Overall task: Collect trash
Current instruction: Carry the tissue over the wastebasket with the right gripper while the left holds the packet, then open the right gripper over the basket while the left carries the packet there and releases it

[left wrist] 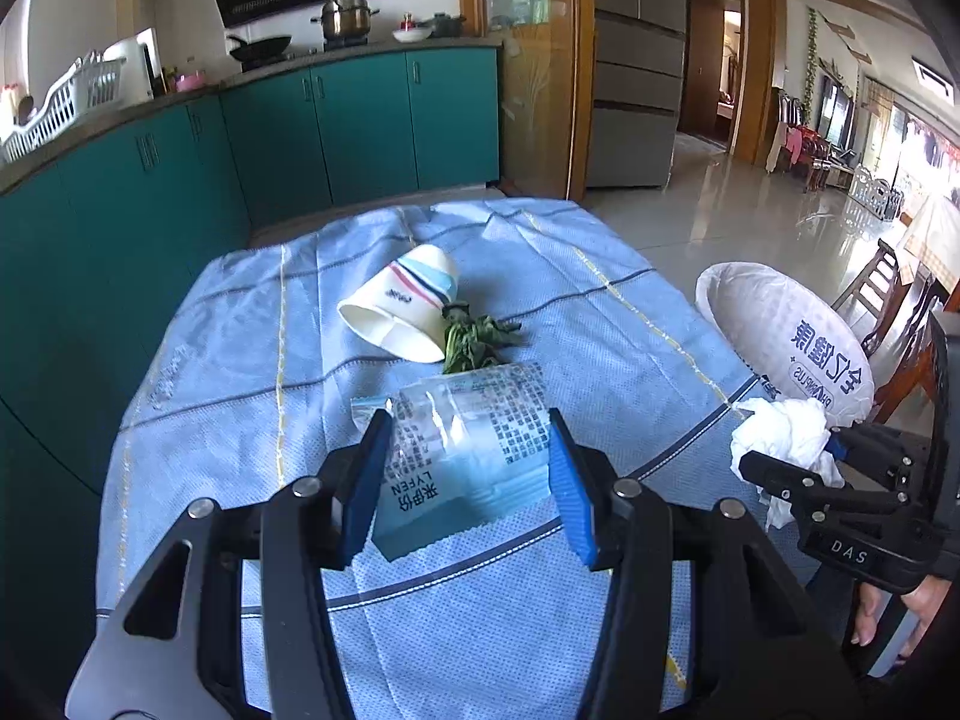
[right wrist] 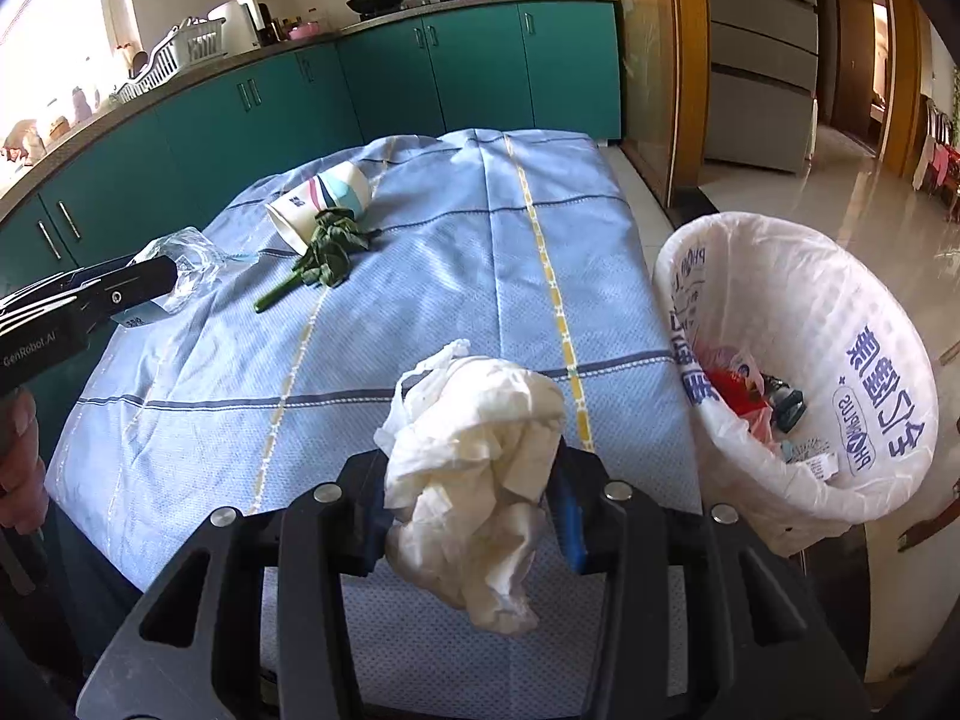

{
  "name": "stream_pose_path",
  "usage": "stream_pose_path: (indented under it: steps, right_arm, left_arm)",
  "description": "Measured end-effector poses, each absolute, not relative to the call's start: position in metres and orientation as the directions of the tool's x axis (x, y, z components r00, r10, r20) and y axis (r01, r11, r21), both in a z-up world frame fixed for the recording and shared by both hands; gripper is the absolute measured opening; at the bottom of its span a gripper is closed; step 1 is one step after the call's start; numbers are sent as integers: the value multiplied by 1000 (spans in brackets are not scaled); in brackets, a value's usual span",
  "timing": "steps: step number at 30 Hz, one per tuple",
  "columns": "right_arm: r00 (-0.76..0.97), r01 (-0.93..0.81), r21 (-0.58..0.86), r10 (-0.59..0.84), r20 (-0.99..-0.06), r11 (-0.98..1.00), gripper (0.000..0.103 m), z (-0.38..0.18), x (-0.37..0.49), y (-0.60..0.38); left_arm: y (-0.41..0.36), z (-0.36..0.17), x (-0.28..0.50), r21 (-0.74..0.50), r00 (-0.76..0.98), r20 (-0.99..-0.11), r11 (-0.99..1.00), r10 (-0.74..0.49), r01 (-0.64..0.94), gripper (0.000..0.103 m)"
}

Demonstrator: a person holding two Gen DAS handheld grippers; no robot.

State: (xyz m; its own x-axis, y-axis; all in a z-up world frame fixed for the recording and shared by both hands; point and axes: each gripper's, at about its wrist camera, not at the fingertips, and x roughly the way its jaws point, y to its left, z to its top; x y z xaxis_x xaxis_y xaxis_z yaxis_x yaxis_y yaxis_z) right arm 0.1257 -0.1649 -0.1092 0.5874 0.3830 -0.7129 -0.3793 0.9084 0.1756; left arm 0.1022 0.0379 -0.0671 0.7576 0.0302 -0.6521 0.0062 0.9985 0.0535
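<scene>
Progress partial: bin (right wrist: 840, 312) at 3 o'clock of bench (right wrist: 450, 276) holds some trash. Right gripper (right wrist: 468, 516) clamps tissue wad (right wrist: 480, 468); left gripper (left wrist: 468, 480) pinches plastic packet (left wrist: 462, 456), both over bench. Cup (right wrist: 324, 198) and greens (right wrist: 330, 246) remain at 11 o'clock.

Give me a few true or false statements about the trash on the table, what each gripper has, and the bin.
1. The right gripper is shut on a crumpled tissue. True.
2. The paper cup stands upright. False: it lies on its side on the tablecloth.
3. The left gripper holds a plastic packet. True.
4. The bin is empty. False: its white liner already holds trash.
5. The greens lie beside the cup. True.
6. The tissue is already in the bin. False: it is between the right gripper's pads, over the table.
</scene>
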Motion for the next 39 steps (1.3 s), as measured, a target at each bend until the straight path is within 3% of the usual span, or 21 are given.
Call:
stream_pose_path:
  steps: [19,30,39]
  right_arm:
    - [645,-376,155,378,-664,914,44,-84,124,-176]
    - [752,-196,163,255,-608,967,44,-59,155,-264]
    - [723,-33,188,154,-673,982,46,-92,197,-333]
  left_arm:
    - [26,-52,92,85,805,-593,996,17,42,52]
    - [-11,-66,136,21,773,-628,992,-86,127,52]
    - [-97,-80,194,-39,697,-675,954,-244,297,52]
